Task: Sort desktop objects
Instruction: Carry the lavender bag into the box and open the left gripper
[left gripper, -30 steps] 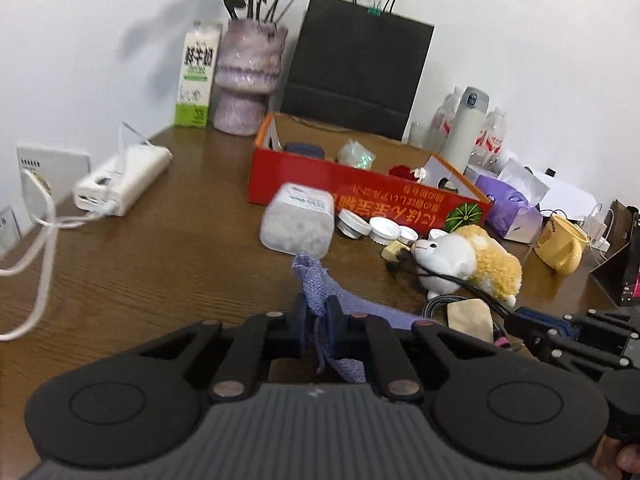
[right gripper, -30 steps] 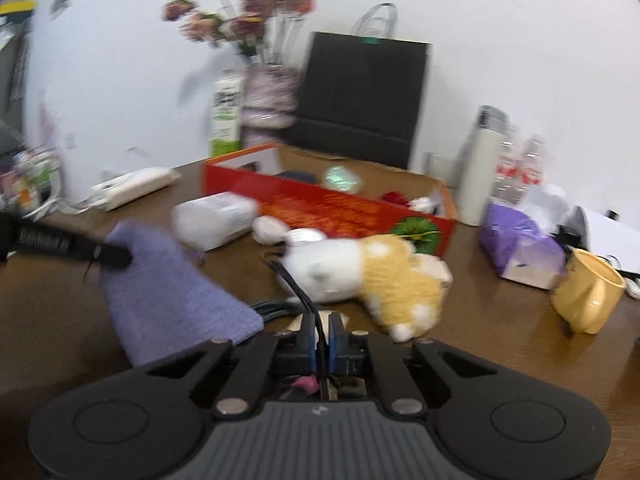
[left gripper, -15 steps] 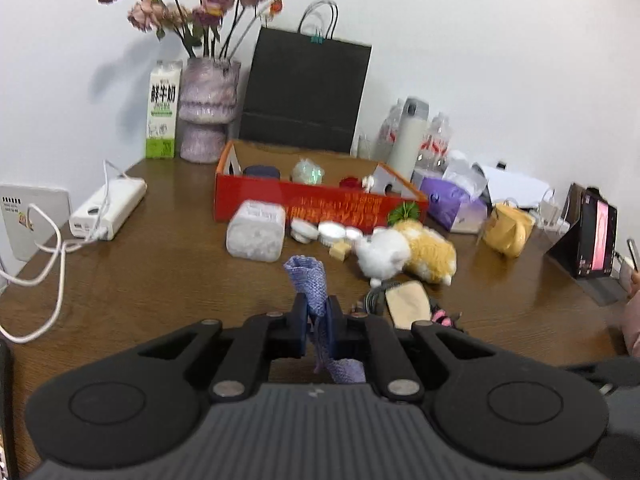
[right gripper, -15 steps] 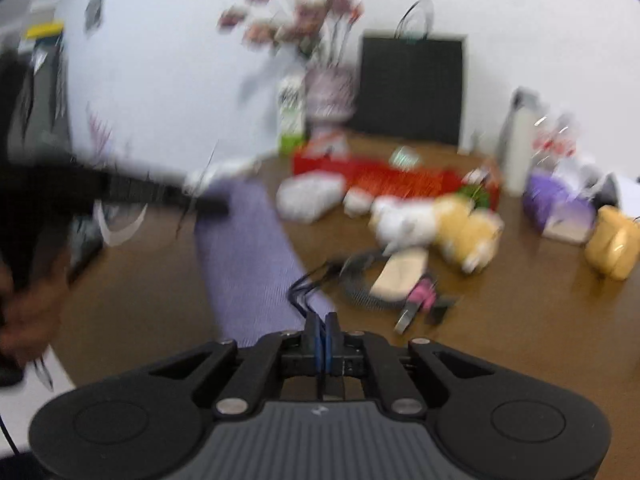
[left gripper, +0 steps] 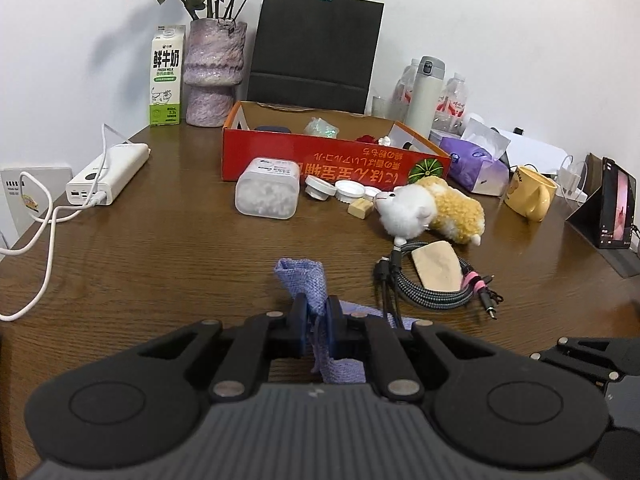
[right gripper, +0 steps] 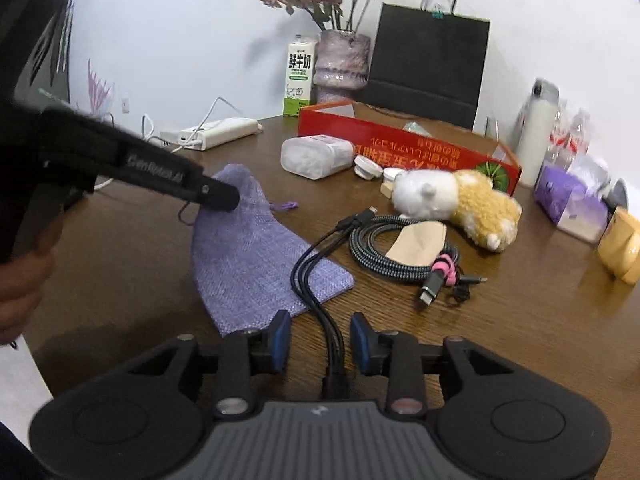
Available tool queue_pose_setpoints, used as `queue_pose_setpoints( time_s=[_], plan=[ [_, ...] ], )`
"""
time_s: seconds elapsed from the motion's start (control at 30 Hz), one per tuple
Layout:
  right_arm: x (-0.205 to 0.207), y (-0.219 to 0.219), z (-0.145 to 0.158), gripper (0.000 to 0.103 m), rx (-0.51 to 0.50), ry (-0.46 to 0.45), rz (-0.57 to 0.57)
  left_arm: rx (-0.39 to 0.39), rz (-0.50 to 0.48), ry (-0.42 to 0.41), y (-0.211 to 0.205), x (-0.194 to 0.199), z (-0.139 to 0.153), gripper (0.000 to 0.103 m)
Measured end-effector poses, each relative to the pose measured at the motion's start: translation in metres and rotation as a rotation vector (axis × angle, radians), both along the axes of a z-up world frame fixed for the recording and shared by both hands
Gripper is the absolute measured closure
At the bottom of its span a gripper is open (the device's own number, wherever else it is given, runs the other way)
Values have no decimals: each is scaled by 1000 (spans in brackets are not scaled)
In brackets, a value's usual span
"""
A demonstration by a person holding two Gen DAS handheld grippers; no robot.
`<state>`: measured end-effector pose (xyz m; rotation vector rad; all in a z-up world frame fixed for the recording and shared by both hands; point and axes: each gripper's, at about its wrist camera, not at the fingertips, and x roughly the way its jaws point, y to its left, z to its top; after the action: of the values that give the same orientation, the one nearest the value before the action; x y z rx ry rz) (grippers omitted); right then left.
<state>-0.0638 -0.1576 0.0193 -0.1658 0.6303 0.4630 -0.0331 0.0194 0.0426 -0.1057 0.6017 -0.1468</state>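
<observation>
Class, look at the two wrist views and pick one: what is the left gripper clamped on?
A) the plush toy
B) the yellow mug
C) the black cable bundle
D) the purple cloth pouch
D: the left gripper is shut on the purple cloth pouch; the right gripper is open around the black cable bundle.

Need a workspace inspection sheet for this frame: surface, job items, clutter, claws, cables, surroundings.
Surface: brown wooden desk, crowded along the back.
Job's things: purple pouch lying flat except one pinched edge; red box open, holding small items.
Clutter: plush toy, clear tub, white lids, yellow mug, tissue pack.
Claws: left claw shut on the pouch edge; right claw open, black cable running between the fingers.
Cables: coiled braided cable with tan card on it; white lead to power bank.
Surroundings: white wall, black paper bag, flower vase, milk carton.
</observation>
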Motion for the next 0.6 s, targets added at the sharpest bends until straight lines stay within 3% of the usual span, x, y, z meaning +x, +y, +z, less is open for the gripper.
queue_pose_setpoints(
  time_s=[0.03, 0.13, 0.27, 0.43, 0.6],
  plan=[
    [2, -3, 0, 97, 37, 20, 9, -2, 2, 1, 0, 0, 0, 93],
    [-2, 2, 4, 98, 20, 16, 5, -11, 6, -12, 0, -4, 4, 93],
    [-20, 1, 33, 98, 48, -107, -27, -18, 7, -54, 0, -8, 19, 93],
    [-13, -3, 80, 98, 42, -225, -4, -79, -103, -163, -2, 13, 76, 94],
    [32, -11, 129, 98, 10, -362, -28, -65, -118, -230, -8, 72, 131, 94]
  ],
)
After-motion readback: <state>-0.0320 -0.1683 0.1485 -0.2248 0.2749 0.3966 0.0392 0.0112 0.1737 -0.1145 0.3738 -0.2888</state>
